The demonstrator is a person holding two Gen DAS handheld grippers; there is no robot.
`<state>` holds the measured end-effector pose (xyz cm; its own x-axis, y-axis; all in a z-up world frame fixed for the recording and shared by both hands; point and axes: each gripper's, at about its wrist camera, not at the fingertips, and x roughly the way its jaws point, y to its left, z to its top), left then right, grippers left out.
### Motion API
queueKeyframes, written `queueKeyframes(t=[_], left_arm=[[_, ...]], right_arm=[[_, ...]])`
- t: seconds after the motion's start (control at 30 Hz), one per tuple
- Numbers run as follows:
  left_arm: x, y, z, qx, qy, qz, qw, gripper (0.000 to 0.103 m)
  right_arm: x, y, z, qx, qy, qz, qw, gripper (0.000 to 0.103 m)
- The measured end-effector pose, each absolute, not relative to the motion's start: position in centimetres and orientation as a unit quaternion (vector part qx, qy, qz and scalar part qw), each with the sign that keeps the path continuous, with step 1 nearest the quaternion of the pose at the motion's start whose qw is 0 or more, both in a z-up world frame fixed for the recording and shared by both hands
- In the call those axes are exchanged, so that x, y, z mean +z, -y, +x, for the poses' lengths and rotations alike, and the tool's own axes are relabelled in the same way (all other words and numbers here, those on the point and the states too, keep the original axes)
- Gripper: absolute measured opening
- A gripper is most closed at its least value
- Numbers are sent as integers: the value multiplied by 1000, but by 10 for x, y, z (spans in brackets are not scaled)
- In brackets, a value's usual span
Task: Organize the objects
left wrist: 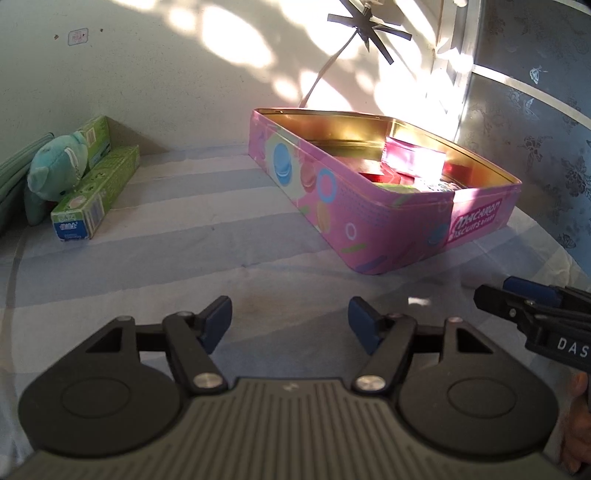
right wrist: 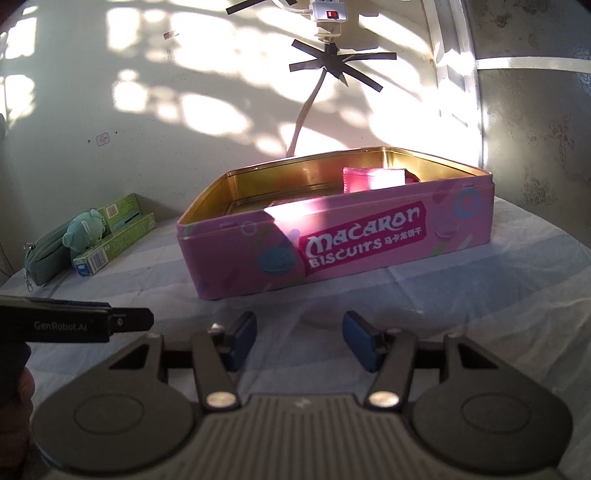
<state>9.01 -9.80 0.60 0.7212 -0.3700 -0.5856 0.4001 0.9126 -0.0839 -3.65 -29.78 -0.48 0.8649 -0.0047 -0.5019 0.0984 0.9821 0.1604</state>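
A pink macaron biscuit tin (left wrist: 369, 229) (right wrist: 369, 258) stands open on the striped cloth, with red and pink packets (left wrist: 413, 158) (right wrist: 369, 179) lying inside. My left gripper (left wrist: 290, 321) hovers open over bare cloth in front of the tin, nothing between its blue pads. My right gripper (right wrist: 299, 339) is also open and empty, just short of the tin's lettered side. At the far left, two green boxes (left wrist: 96, 192) (right wrist: 107, 247) rest against the wall beside a teal plush toy (left wrist: 55, 170) (right wrist: 83, 232).
A green zip pouch (right wrist: 48, 258) lies behind the plush toy. A white wall with a taped cable (right wrist: 306, 110) and a power strip (right wrist: 328, 14) rises behind the tin. A patterned grey panel (left wrist: 535, 129) stands at the right. Striped cloth (left wrist: 203, 229) covers the surface.
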Motion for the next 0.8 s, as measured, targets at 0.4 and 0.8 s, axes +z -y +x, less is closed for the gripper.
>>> queueKeyframes(t=[0.4, 0.8], left_arm=[[26, -50, 119, -3, -275, -7, 962, 72], [16, -123, 123, 54, -289, -163, 942, 72]], right_arm=[[31, 189, 14, 139, -262, -9, 955, 54], [58, 75, 162, 222, -302, 55, 925, 55]])
